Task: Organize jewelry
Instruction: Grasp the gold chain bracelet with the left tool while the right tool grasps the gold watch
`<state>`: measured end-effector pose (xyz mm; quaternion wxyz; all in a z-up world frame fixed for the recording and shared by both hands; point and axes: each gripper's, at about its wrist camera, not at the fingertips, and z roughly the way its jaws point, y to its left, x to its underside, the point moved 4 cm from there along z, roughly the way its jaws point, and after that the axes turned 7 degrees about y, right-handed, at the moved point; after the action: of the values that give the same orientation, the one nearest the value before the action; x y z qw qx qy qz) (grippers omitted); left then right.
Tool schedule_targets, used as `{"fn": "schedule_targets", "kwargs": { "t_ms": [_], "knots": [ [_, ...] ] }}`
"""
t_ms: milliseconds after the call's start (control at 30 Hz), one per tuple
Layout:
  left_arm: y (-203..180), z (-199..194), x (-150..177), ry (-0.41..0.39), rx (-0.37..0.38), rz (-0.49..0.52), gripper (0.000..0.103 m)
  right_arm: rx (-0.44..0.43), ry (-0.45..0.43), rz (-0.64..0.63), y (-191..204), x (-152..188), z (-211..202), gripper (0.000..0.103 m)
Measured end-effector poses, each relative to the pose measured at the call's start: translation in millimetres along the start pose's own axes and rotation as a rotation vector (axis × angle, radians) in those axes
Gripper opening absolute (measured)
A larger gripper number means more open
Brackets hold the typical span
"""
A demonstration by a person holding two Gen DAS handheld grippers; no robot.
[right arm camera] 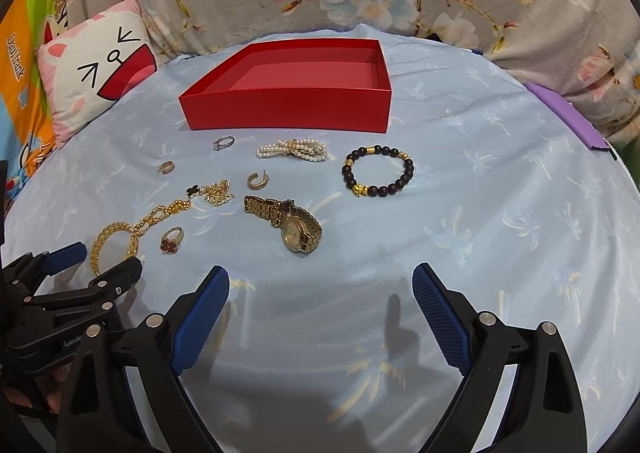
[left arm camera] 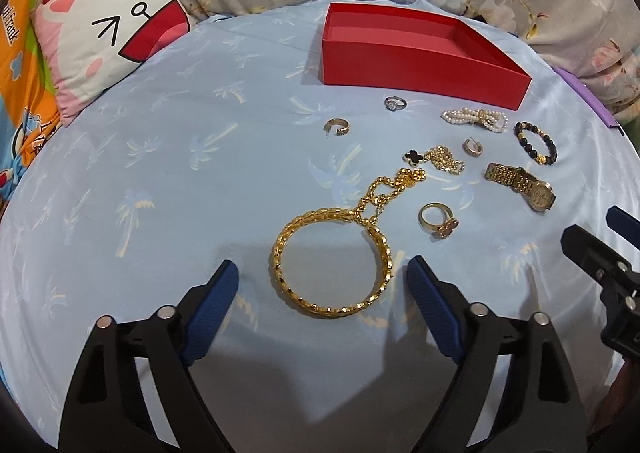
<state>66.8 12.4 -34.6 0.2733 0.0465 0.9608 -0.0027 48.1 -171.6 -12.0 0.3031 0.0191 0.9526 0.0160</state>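
On the pale blue palm-print cloth (left arm camera: pixel 160 181), your left gripper (left arm camera: pixel 322 285) stands spread wide around the chunky gold bangle (left arm camera: pixel 332 261), pads clear of it; the right gripper (right arm camera: pixel 320 293) is also spread, holding nothing. The gold rope chain (left arm camera: pixel 384 193) lies against the bangle, so lifting may drag it short of the empty red cardboard box (left arm camera: pixel 420 69).

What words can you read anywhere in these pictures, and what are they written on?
"Deal frank" (my best reading), white letters on the orange cartoon fabric at the far left.
"GenRo", cut off at the end, on the black body of the left gripper seen from the right wrist.
Gold watch: the dial markings are too small to read.
Cat-face pillow: only a drawn face, no words.
Red box: no writing visible.
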Motion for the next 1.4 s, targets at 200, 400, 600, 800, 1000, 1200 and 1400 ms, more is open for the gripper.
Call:
{"fn": "schedule_targets", "kwargs": {
  "t_ms": [200,400,600,800,1000,1200,1400],
  "knots": [
    [1,-6,0,-0.008,0.053,-0.002,0.056,-0.045,0.024,0.01,3,-9,13,0.079],
    [0,-10,2,-0.004,0.091,0.001,0.055,-0.089,0.062,0.029,2,-13,25,0.063],
    [5,-20,1,-0.016,0.109,-0.016,0.055,-0.132,0.077,0.057,0,-16,32,0.052],
    [7,-30,-2,-0.034,0.115,-0.018,0.055,-0.166,0.089,0.061,1,-18,34,0.019],
    [10,-37,-5,-0.05,0.117,-0.021,0.055,-0.193,0.096,0.066,0,-19,35,0.012],
    [13,-40,-8,-0.053,0.126,-0.031,0.055,-0.202,0.083,0.075,0,-20,35,0.01],
    [13,-47,-14,-0.065,0.133,-0.011,0.055,-0.219,0.047,0.072,-2,-22,9,0.008]
  ]
}}
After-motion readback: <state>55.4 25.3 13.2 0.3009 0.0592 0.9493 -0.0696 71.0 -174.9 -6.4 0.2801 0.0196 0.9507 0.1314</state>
